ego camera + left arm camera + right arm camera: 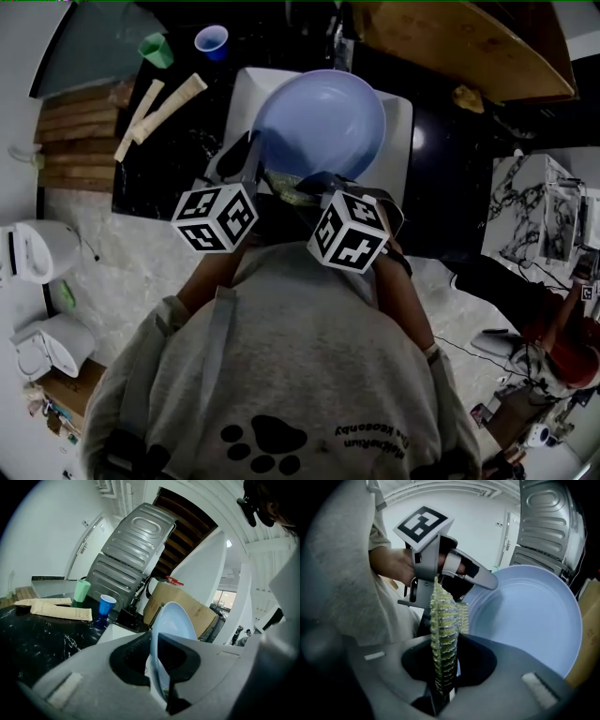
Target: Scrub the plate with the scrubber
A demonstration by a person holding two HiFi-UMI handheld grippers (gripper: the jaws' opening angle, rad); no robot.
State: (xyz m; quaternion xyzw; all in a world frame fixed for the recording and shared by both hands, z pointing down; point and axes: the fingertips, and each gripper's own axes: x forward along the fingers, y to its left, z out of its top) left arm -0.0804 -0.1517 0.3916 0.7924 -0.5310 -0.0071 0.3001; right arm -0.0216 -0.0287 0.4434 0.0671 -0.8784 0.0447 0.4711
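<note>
A light blue plate [319, 122] is held tilted over the white sink [401, 150]. My left gripper [251, 157] is shut on the plate's near-left rim; in the left gripper view the plate [176, 620] stands edge-on between the jaws of the left gripper [157, 665]. My right gripper [302, 192] is shut on a green-yellow mesh scrubber [284, 190]. In the right gripper view the scrubber [443, 634] stands upright in the right gripper [445, 670], its far end at the rim of the plate [529, 616]. The left gripper [454, 573] clamps that same rim.
On the black counter [169, 159] to the left are a blue cup [212, 40], a green cup [156, 49] and long paper packets [164, 105]. A wooden board [469, 47] lies at the back right. A white kettle [37, 248] stands at far left.
</note>
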